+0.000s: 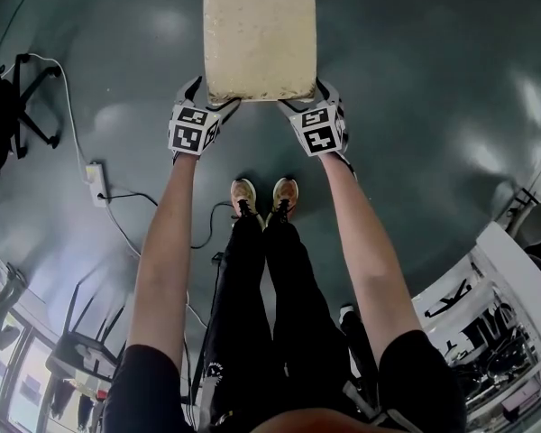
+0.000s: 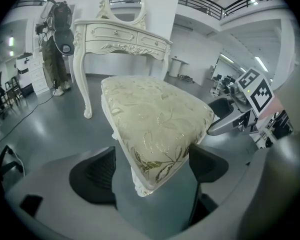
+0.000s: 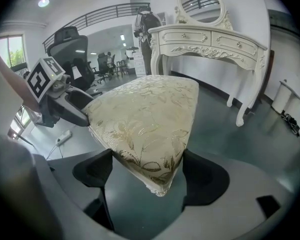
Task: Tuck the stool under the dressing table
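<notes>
**Right claw (image 3: 147,169) clamped on a stool corner, left claw (image 2: 152,154) astride the other**

The right claw stands fairly wide, with both pads pressed on a near corner of the stool's (image 1: 259,34) cushion. The left claw straddles the other near corner. Its right-hand pad lies on the fabric and the other sits just beside the cushion edge, so we cannot tell whether it is gripping.

In the head view the stool sits at top centre, just beyond our feet. In both gripper views the dressing table (image 3: 210,39) stands past it in the upper part of the frame, with bare floor (image 1: 415,79) between the two. We cannot tell whether the stool's legs are on the floor.

We judge the step in hand to be securing the hold before moving the stool. To do it well, we make sure the left claw bites as firmly as the right, so the seat does not twist. We then keep the cushion level and aim it at the gap between the table's front legs. We go in slowly and centred, so the stool's legs do not knock the carved ones.
</notes>
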